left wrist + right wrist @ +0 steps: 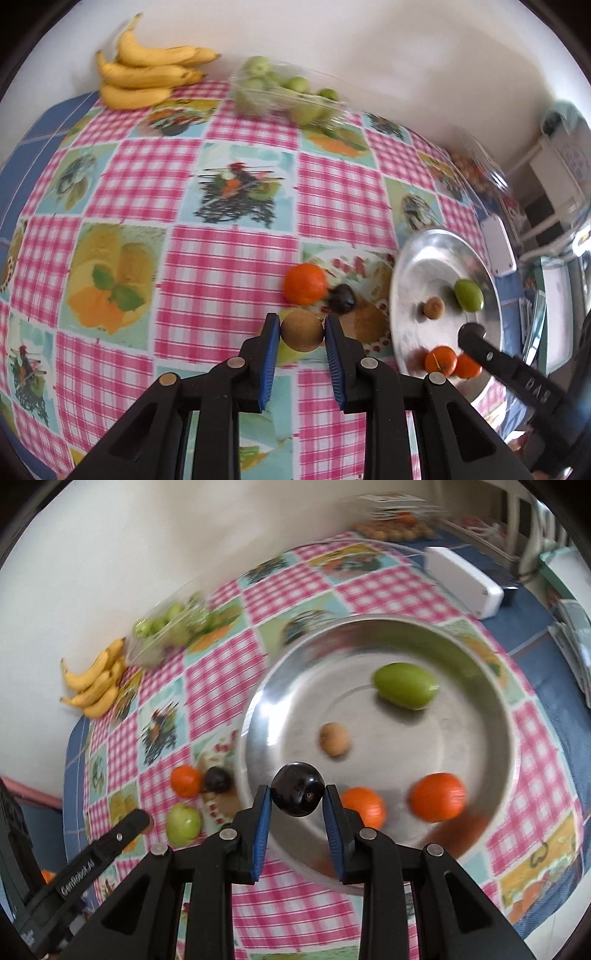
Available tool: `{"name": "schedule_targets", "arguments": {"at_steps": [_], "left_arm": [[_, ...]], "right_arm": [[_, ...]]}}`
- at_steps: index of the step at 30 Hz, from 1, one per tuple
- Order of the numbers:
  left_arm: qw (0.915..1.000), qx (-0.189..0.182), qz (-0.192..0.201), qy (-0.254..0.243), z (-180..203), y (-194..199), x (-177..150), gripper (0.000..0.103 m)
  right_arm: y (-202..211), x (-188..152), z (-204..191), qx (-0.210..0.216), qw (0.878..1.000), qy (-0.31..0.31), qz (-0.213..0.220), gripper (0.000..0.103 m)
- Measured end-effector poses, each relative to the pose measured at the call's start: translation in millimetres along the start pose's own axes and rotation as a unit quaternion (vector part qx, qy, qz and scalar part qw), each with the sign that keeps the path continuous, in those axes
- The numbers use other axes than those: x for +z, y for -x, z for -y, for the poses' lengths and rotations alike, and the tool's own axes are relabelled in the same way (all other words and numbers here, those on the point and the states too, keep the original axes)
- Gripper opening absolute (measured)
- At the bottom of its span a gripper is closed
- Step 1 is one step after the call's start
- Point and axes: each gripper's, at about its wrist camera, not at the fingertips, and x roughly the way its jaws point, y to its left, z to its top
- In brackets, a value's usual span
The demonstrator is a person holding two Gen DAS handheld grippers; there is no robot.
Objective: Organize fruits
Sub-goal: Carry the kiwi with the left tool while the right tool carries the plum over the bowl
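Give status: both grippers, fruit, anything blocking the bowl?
Left gripper shut on kiwi. Right gripper shut on plum, over bowl rim. Bowl holds four fruits; middle free.

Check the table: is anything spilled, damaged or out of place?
Nothing spilled or damaged. Loose fruit lies off the metal bowl: an orange, a dark plum and a green fruit sit on the cloth beside it, not yet sorted.
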Motion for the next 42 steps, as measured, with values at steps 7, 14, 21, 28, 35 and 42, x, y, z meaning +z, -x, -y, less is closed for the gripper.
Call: {"name": "schedule_targets", "arguments": {"at_steps": [7, 14, 21, 28, 35, 42], "left_arm": [[0.9978, -0.006, -0.012, -0.064, 45.8, -9.7, -12.0, 0.027], [0.9935, -0.015, -0.009, -0.113, 82.1, -14.6, -21.4, 0.027], [0.9904, -0.016, -0.016, -0.136, 99.0, -24.8, -28.0, 0.027], [0.9881, -0.016, -0.017, -0.152, 104.7, -32.8, -30.6, 0.027], [0.9883, -0.016, -0.019, -0.151, 104.2, -35.7, -30.0, 0.027], [0.9880, -0.013, -0.023, -0.152, 104.1, -38.1, -30.1, 0.028]], "right_arm": [[7.5, 6.5, 39.9, -0.019, 0.999, -0.046, 0.007, 0.030], [12.1, 9.2, 50.3, -0.029, 0.998, -0.053, 0.014, 0.030], [0.8, 7.8, 50.8, -0.032, 0.998, -0.054, -0.002, 0.030], [-1.6, 7.6, 49.2, -0.035, 0.998, -0.051, -0.002, 0.030], [-1.6, 7.7, 49.0, -0.034, 0.998, -0.051, -0.003, 0.030], [-2.6, 7.5, 48.8, -0.026, 0.998, -0.049, -0.006, 0.031]]}}
